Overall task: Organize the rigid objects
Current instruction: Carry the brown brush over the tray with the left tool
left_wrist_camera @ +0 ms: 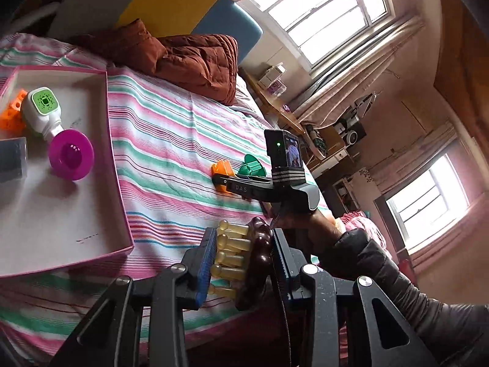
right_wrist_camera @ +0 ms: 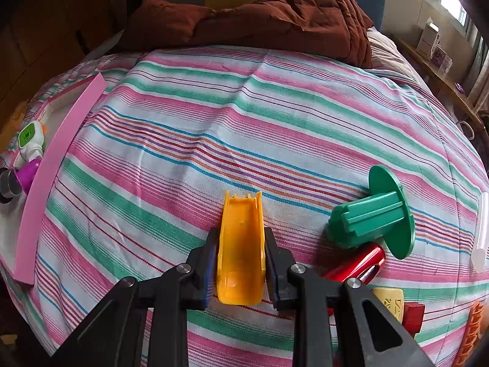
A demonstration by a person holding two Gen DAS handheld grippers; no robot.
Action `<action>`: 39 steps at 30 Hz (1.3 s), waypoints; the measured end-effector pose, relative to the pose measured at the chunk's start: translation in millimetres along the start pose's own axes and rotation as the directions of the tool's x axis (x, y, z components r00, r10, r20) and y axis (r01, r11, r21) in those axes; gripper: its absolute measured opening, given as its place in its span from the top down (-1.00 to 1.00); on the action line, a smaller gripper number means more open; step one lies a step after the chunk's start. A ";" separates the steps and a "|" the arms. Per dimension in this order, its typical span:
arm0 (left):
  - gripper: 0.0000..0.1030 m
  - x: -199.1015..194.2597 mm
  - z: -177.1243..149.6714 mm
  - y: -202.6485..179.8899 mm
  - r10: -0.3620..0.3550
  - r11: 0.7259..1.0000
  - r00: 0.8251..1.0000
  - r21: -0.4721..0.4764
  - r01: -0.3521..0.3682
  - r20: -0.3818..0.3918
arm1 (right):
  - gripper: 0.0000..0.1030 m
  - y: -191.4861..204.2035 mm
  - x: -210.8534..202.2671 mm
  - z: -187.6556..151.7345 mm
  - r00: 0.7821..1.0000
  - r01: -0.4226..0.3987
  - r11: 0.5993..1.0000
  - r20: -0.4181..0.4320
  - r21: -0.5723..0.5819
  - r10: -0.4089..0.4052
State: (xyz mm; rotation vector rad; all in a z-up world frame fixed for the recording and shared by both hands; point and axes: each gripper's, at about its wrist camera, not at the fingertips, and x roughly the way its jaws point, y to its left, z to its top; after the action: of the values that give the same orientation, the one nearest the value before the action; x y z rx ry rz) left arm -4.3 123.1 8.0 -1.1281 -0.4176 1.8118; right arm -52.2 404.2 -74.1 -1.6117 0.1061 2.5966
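Left gripper [left_wrist_camera: 241, 263] pinching dark brown comb thing [left_wrist_camera: 255, 263] with yellowish pegs, up over striped bedspread [left_wrist_camera: 171, 140], just right of pink box [left_wrist_camera: 117, 159]. Box already has white-green gadget [left_wrist_camera: 41, 111], purple funnel [left_wrist_camera: 71, 154], orange block [left_wrist_camera: 12, 113]. Right gripper [right_wrist_camera: 240, 263] clamped on yellow slide [right_wrist_camera: 241, 244], low over bedspread. Green spool [right_wrist_camera: 374, 214] and red case [right_wrist_camera: 359, 263] lie touching just right of it.

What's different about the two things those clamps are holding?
The left gripper holds a dark brown brush with pale yellow pegs; the right gripper holds a plain orange-yellow chute. The brush is lumpy and studded with pegs; the chute is a smooth open trough. Both are rigid pieces, clamped between closed fingers above the striped bedspread.
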 end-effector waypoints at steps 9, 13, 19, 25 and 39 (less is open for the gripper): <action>0.30 11.1 3.1 -5.1 0.344 0.912 0.937 0.218 -0.349 0.059 | 0.50 5.6 1.9 2.5 0.999 0.034 0.999 0.006 -0.037 -0.034; 0.30 32.0 0.3 -24.7 0.390 0.849 0.915 0.345 -0.400 0.102 | 0.50 2.0 5.9 5.9 0.999 0.034 0.999 0.005 -0.035 -0.033; 0.38 74.5 8.3 -23.9 0.484 0.778 0.868 0.401 -0.484 0.108 | 0.50 3.8 7.1 7.3 0.999 0.040 0.998 0.005 -0.040 -0.040; 0.81 102.7 18.6 -16.2 0.475 0.791 0.877 0.401 -0.462 0.072 | 0.50 8.2 7.7 7.8 0.998 0.065 0.996 0.009 -0.068 -0.064; 0.30 80.5 56.4 7.5 0.314 0.920 0.949 0.238 -0.311 0.026 | 0.50 8.7 8.7 9.6 0.997 0.071 0.995 0.009 -0.075 -0.070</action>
State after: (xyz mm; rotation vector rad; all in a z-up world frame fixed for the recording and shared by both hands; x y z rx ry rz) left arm -67.1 197.1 -9.5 -1.0801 -0.0038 2.0657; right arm -65.5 396.8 -77.5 -1.5994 -0.0482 2.5818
